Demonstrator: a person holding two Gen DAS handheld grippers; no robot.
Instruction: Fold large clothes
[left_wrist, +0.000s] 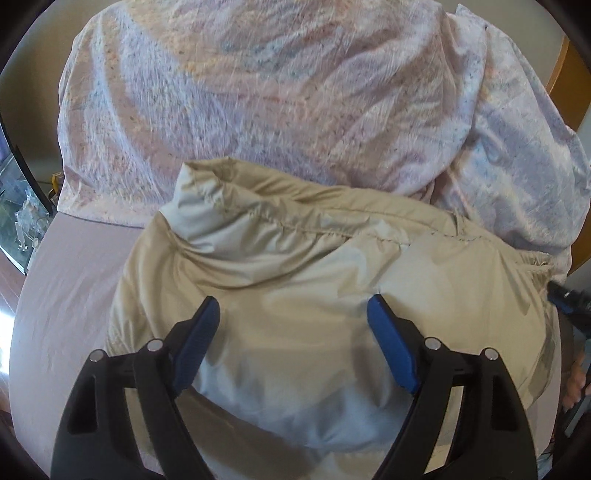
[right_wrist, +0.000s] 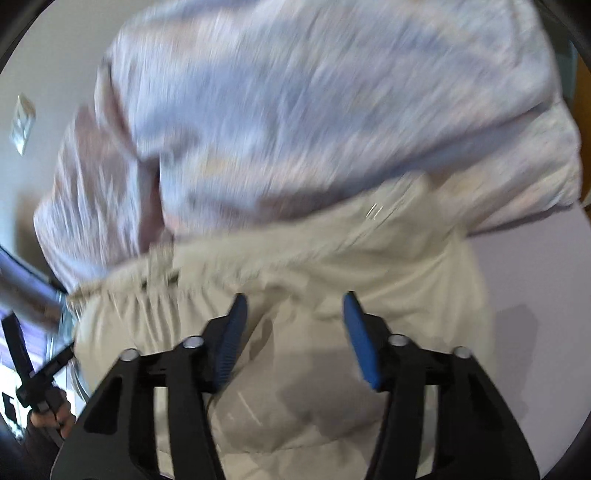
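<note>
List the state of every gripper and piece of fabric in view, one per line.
left gripper: open, above the jacket, holding nothing.
right gripper: open, holding nothing.
beige jacket: bunched, wrinkled, on the sheet.
patterned quilt: heaped behind the jacket.
sheet: spread flat.

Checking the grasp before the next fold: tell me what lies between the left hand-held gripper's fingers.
Only the beige jacket: the left hand-held gripper is open over it, clamping nothing, as the left wrist view shows.

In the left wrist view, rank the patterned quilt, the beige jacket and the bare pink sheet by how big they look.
1. Patterned quilt, fills the upper frame.
2. Beige jacket, though nearness to the camera enlarges it.
3. Bare pink sheet, only a strip shows at left.
</note>
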